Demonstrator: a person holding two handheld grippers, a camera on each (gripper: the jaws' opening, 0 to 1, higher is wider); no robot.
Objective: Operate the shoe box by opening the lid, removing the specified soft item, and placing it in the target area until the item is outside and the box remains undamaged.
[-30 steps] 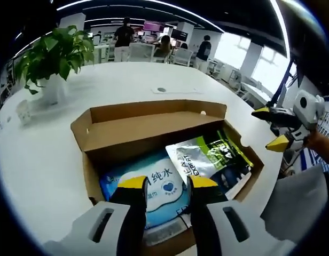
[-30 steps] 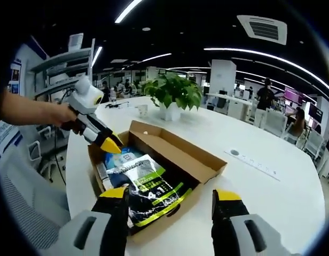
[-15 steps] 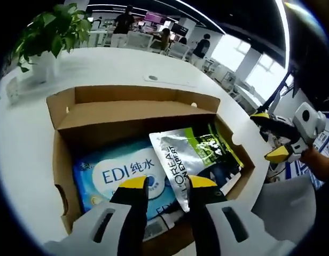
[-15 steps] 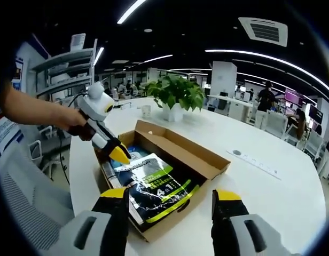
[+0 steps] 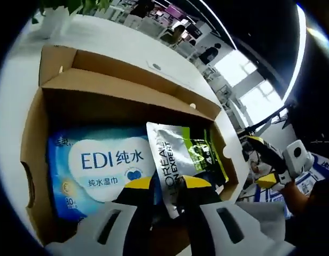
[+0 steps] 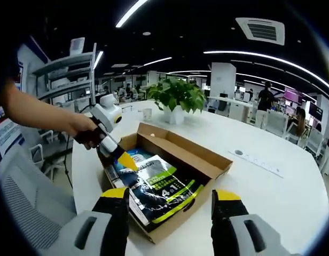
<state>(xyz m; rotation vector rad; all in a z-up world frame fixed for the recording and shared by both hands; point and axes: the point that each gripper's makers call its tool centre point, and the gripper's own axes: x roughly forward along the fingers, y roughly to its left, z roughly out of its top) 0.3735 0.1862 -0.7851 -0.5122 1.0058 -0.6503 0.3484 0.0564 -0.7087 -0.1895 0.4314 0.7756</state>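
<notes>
Left tongs (image 5: 167,183) reached into the open shoe box (image 5: 31,144).
They seemed slightly parted over the silver pouch (image 5: 178,157) beside the wet wipes (image 5: 100,165); right tongs (image 6: 171,196) gaped empty.

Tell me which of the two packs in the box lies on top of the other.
The silver and green pouch: its edge overlaps the blue EDI wipes pack, which lies flat beneath it in the shoe box.
</notes>
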